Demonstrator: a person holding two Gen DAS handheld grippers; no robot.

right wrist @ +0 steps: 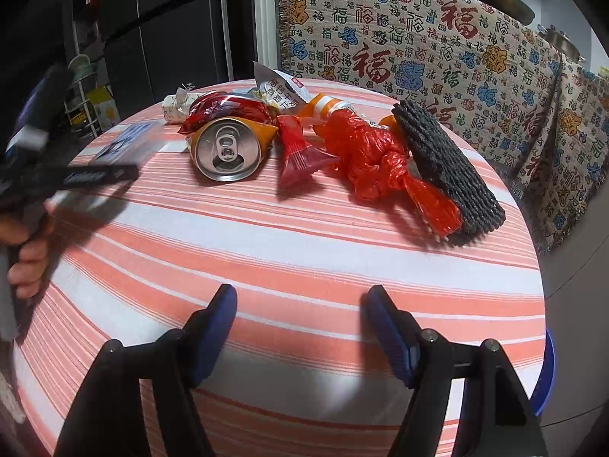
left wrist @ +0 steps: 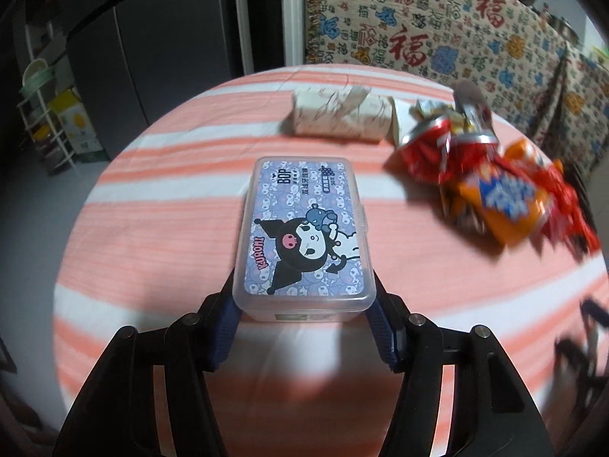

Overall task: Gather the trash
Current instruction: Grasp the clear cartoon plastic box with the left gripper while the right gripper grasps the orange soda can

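Left wrist view: the left gripper (left wrist: 304, 301) has its blue pads (left wrist: 224, 327) set against the two long sides of a clear plastic box (left wrist: 302, 228) with a cartoon-printed lid; the jaws appear clamped on the near end of the box, though the contact points are partly hidden under the box rim. The box lies flat on the striped tablecloth (left wrist: 152, 209), long axis pointing away from the camera. Beyond it, a pale tissue pack (left wrist: 338, 118) lies near the far table edge. Right of that, the trash heap (left wrist: 483, 175) is motion-blurred: red and orange wrappers readable, finer detail not. At the lower right edge a dark smeared shape is probably the other gripper, too blurred to confirm. Right wrist view: the right gripper (right wrist: 302, 327) hangs over bare cloth, jaws standing apart, nothing between them. The trash sits well ahead of it: a crushed drink can (right wrist: 227, 149) with its top facing the camera, a small red wrapper (right wrist: 298, 152) just beside it, a knotted red plastic bag (right wrist: 375, 167), and a dark knitted mat (right wrist: 449, 169) touching the bag's right side. Snack packets behind the can are partly hidden. At the left edge, a hand (right wrist: 26, 255) holding the other gripper is cut off and blurred.
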